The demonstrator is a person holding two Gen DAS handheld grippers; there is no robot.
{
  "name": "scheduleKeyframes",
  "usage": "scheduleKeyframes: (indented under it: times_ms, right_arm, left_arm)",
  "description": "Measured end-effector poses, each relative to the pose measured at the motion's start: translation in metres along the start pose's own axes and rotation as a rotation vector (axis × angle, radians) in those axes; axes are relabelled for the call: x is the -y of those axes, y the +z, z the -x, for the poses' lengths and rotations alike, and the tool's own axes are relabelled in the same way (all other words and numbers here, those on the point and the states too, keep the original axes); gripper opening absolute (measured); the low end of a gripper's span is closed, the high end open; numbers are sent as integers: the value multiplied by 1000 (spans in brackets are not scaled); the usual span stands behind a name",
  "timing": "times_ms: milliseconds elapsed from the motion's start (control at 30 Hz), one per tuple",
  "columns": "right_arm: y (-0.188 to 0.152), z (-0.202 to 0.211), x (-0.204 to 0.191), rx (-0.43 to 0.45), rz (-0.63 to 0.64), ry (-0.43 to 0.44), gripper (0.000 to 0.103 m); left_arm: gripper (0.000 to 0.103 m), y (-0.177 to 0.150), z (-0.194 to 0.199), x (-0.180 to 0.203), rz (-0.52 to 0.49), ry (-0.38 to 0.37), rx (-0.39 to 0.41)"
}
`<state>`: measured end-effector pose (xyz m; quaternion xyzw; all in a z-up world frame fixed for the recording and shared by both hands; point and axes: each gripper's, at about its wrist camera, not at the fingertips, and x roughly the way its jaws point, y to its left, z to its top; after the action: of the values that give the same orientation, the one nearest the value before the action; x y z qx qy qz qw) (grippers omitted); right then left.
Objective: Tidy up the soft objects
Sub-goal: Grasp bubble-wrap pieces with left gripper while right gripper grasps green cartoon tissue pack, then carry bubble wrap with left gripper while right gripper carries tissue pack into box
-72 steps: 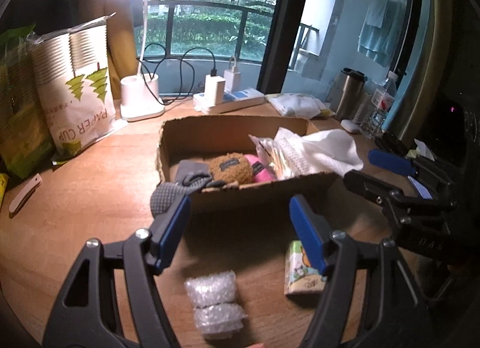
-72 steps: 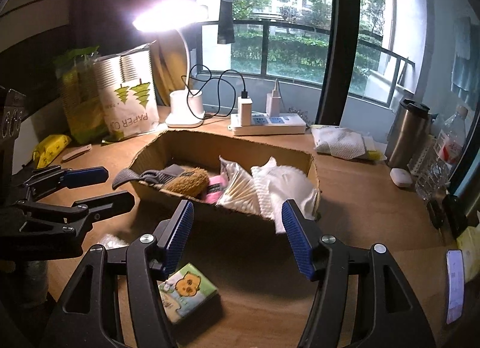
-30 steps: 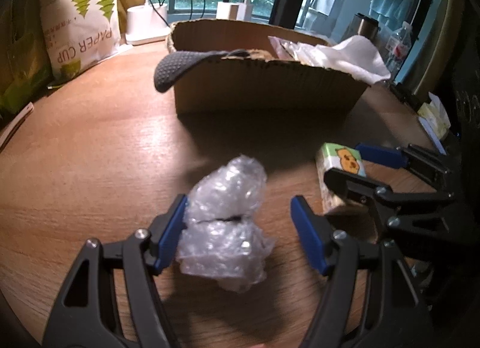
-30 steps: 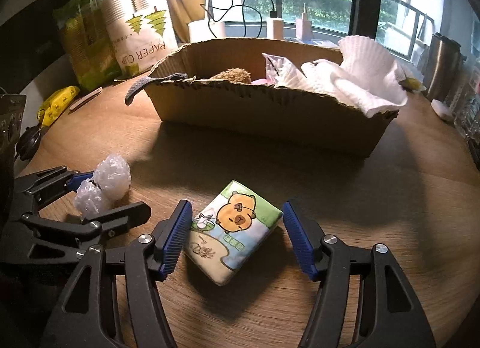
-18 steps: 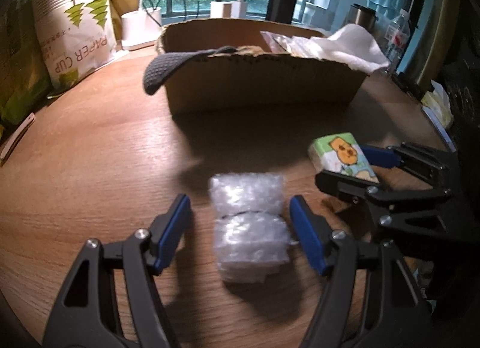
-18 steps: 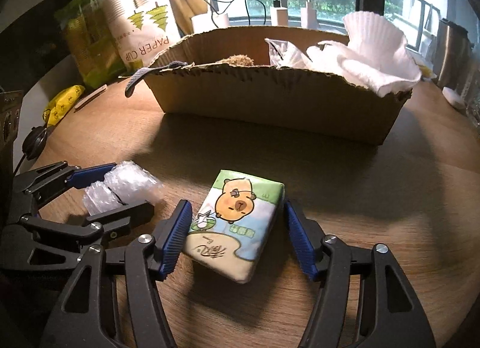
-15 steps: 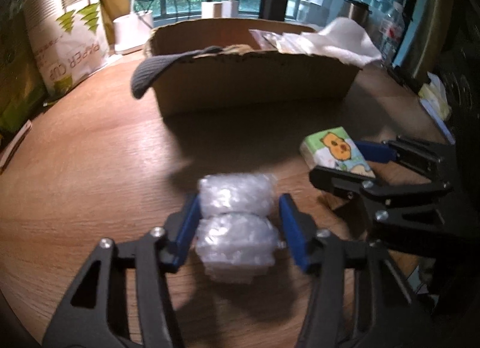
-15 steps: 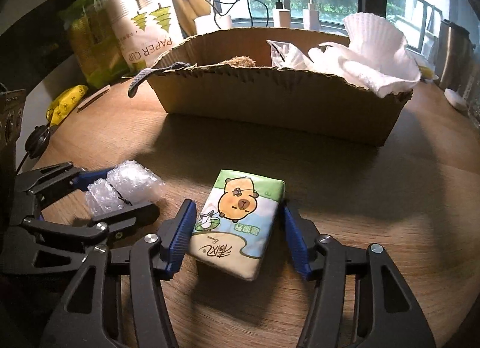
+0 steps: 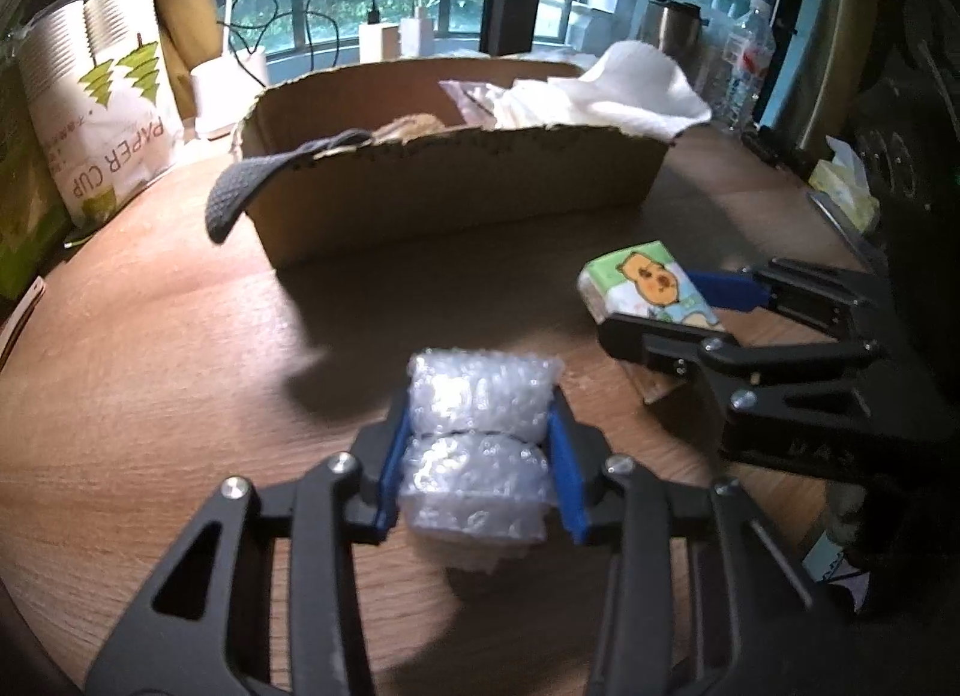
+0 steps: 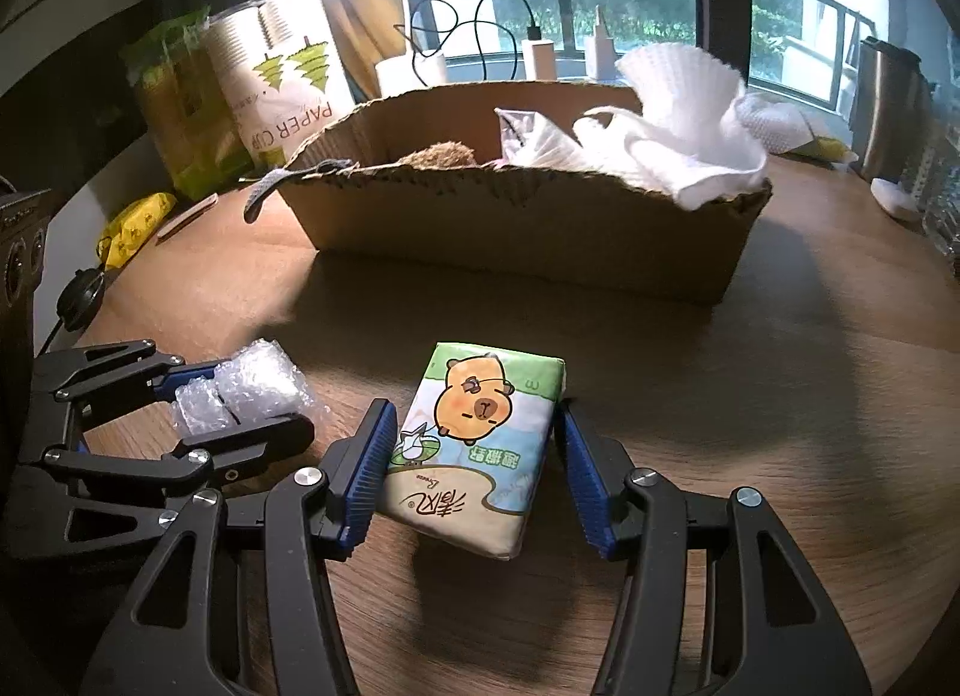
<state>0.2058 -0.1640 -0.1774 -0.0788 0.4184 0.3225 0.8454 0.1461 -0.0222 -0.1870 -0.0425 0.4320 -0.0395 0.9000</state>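
Left wrist view: squeezing the bubble wrap (image 9: 477, 438) between both blue pads (image 9: 396, 471), left gripper (image 9: 480, 474) clamped firmly on it, wrap bulging past the fingertips toward the far side. Sitting low over the wooden table (image 9: 150, 366), shadow pooling just beneath the bundle. Showing up to the right, near the table edge: the right gripper (image 9: 660, 306) with the tissue pack (image 9: 645, 285) pinched between its black finger and blue pad.

Right wrist view: framing the tissue pack (image 10: 480, 444) between the two blue pads (image 10: 369, 477), capybara cartoon facing up, pack tilted with its far end toward the box. Pressing in on the left pad for sure; on the right pad, touching at the far corner only, so gripping it, right gripper (image 10: 480, 480) closed around the pack. Appearing at the left of this view: the left gripper (image 10: 234, 408) with the bubble wrap (image 10: 246, 393) caught in its fingers.

Standing farther back on the table, well apart from both grippers: the cardboard box (image 9: 456, 192), already holding a white cloth (image 9: 612, 96) heaped at its right end, a brown fuzzy thing (image 9: 414, 126) near the middle and a grey strap (image 9: 240, 192) drooping over the left near corner. Leaning at the far left: a paper cup bag (image 9: 102, 114).
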Motion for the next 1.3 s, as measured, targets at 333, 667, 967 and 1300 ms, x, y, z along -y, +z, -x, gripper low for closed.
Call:
scheduleKeyframes:
  times_ms: [333,667,967,1300]
  right_arm:
    - [11,10,-2,29,21,-6,58]
    - [35,26,4,79,38,-19,58]
    - [63,37,20,134,37,-44,58]
    - [89,34,38,160,34,-71,58]
  left_arm:
    - [42,13,13,-3,22,-12,48]
    - [42,43,27,-11,34,-18,127]
    - [42,73,36,-22,42,-2,190]
    - [42,99,32,-34,53,18,234]
